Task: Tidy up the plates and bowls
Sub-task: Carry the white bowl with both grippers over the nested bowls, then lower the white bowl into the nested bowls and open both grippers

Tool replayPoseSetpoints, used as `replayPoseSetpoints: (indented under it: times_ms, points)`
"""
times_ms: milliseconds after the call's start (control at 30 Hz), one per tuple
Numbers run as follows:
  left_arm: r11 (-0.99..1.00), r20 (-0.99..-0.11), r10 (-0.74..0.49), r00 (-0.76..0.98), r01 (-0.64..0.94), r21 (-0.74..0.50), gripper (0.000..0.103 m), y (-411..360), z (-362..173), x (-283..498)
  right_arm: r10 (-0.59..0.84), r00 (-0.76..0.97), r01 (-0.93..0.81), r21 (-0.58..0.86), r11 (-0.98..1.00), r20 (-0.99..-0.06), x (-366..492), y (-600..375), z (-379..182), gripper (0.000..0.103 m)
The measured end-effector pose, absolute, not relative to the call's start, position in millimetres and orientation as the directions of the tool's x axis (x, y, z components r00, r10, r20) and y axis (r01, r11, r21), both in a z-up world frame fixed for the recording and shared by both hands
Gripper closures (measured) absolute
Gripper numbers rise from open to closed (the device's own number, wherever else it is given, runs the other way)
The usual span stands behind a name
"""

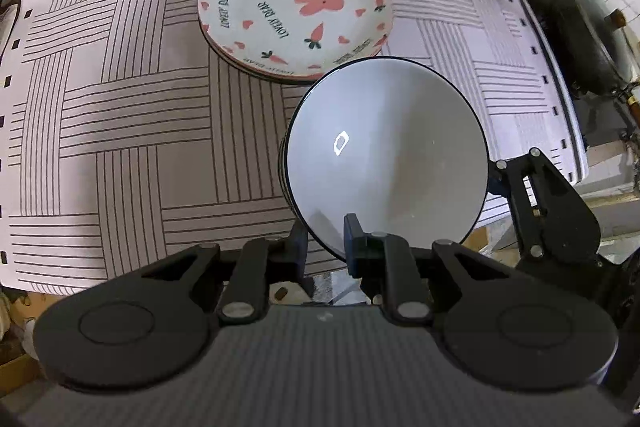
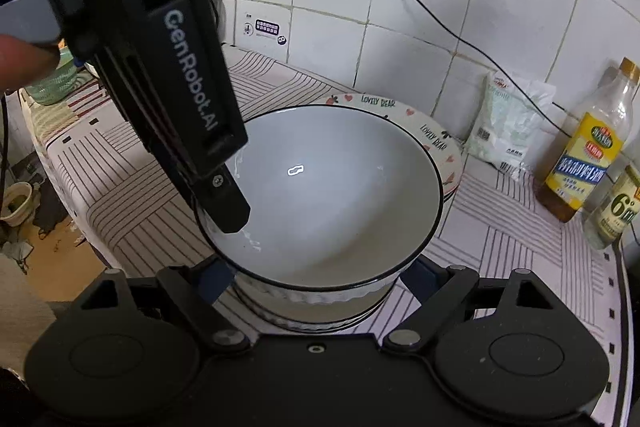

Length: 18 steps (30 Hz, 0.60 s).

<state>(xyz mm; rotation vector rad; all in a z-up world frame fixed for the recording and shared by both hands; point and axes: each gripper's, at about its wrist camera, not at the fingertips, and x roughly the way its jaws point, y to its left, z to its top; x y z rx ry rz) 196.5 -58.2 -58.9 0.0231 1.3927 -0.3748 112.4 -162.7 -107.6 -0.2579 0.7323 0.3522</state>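
A white bowl [image 1: 384,139] with a dark rim sits on top of a bowl stack [image 1: 283,167] on the striped mat [image 1: 120,107]. My left gripper [image 1: 326,239] is shut on its near rim, one finger inside and one outside; the right wrist view shows it reaching down from the upper left onto the bowl [image 2: 332,195]. My right gripper [image 2: 316,283] straddles the bowl widely, both pads against its ribbed outer wall. Behind the bowl lies a stack of plates [image 1: 296,3] printed with carrots and a rabbit, also partly in view as plates [image 2: 436,139] past the rim.
An oil bottle [image 2: 584,155], a smaller bottle [image 2: 616,211] and a white bag [image 2: 504,123] stand along the tiled wall at the right. A dark pan [image 1: 580,31] sits past the mat's right edge. A green bowl [image 2: 56,83] is at the far left.
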Motion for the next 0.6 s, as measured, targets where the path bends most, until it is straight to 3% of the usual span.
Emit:
replayPoseSetpoints:
  times_ms: [300,600]
  points:
    - [0.955,-0.978,-0.16,0.132,0.272,-0.12,0.086,-73,-71,209,0.229,0.627,-0.335,0.008,0.942,-0.744,129,-167,-110,0.011]
    - [0.957,-0.978,-0.125,0.168,0.28,-0.074,0.086,-81,-75,205,0.189,0.539,-0.343,-0.009,0.939,-0.821,140,-163,-106,0.01]
